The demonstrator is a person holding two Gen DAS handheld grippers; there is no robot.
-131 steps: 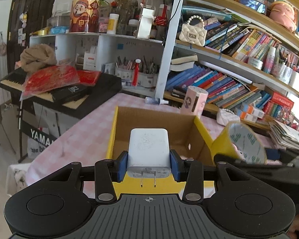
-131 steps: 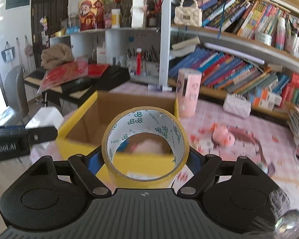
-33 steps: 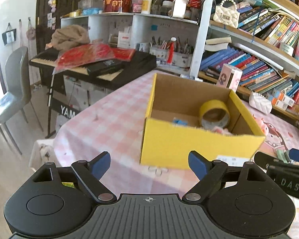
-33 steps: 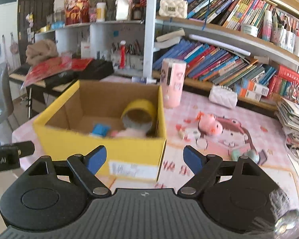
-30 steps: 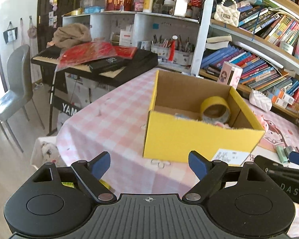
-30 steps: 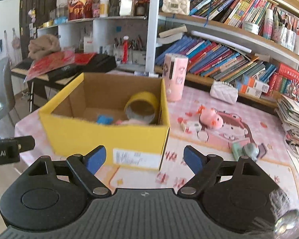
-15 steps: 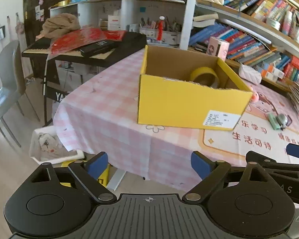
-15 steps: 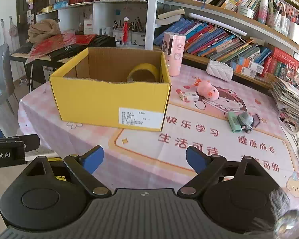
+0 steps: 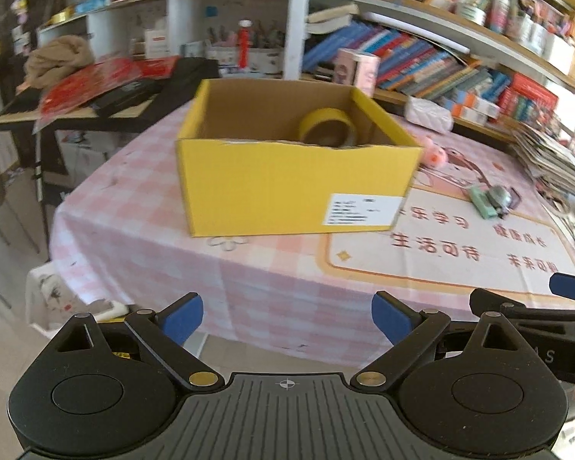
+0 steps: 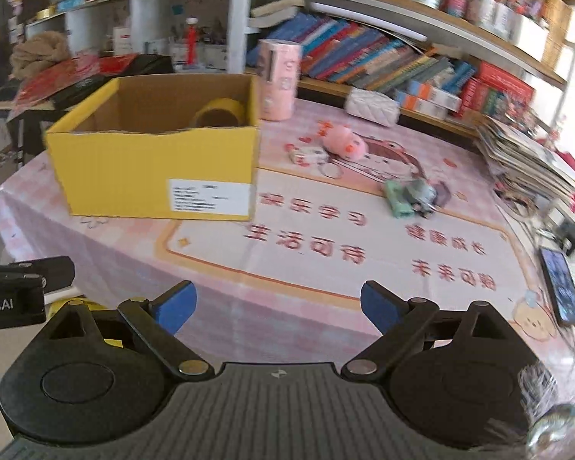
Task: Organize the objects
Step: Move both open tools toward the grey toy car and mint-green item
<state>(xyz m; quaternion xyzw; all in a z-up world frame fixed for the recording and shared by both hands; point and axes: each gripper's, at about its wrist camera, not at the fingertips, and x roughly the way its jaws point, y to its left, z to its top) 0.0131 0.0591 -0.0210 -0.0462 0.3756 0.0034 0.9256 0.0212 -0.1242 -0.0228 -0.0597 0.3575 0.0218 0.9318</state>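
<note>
Both grippers, left [image 9: 287, 316] and right [image 10: 278, 308], gape empty. Yellow cardboard box [image 10: 153, 168] holds yellow tape roll [image 9: 327, 126]: light, rigid; pinch across its rim.

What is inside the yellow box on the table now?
A roll of yellow tape stands on edge near the far right corner of the box. The front wall hides the box floor, so anything lying lower cannot be seen.
</note>
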